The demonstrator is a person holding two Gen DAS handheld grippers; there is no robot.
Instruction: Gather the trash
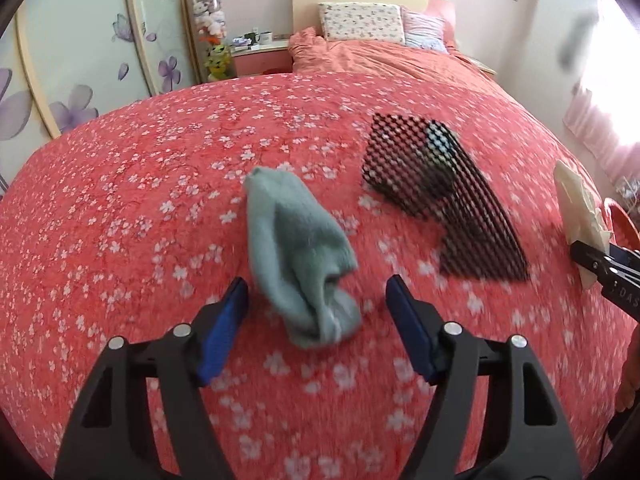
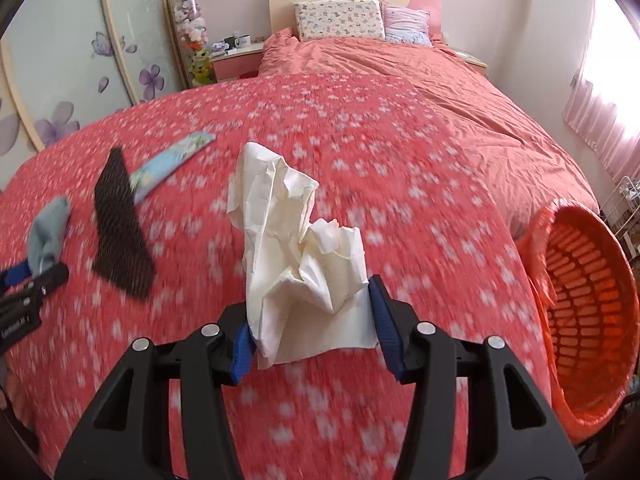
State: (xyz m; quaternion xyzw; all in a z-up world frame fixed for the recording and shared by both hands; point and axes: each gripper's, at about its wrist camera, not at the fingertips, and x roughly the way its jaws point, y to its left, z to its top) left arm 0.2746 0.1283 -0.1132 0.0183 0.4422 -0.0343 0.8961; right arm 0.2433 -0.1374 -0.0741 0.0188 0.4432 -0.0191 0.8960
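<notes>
Red floral bed (image 1: 120, 220). Left tool (image 1: 316, 296) spread wide, straddling grey sock (image 1: 296, 248); pads clear of it, sock lying on the bed. Right tool (image 2: 308, 312) about half open, clamped on crumpled cream paper (image 2: 296, 248). Orange basket (image 2: 592, 320) at bed's right edge.

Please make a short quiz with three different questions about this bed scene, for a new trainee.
1. True or false: the left gripper pads press on the grey-green sock.
2. What sits between the right gripper pads? A) black mesh sheet B) crumpled white paper C) colourful wrapper
3. Fill in: the orange ____ stands at the bed's right edge.

Key: 1 false; the pads stand apart from it. 2 B. 3 basket.
</notes>
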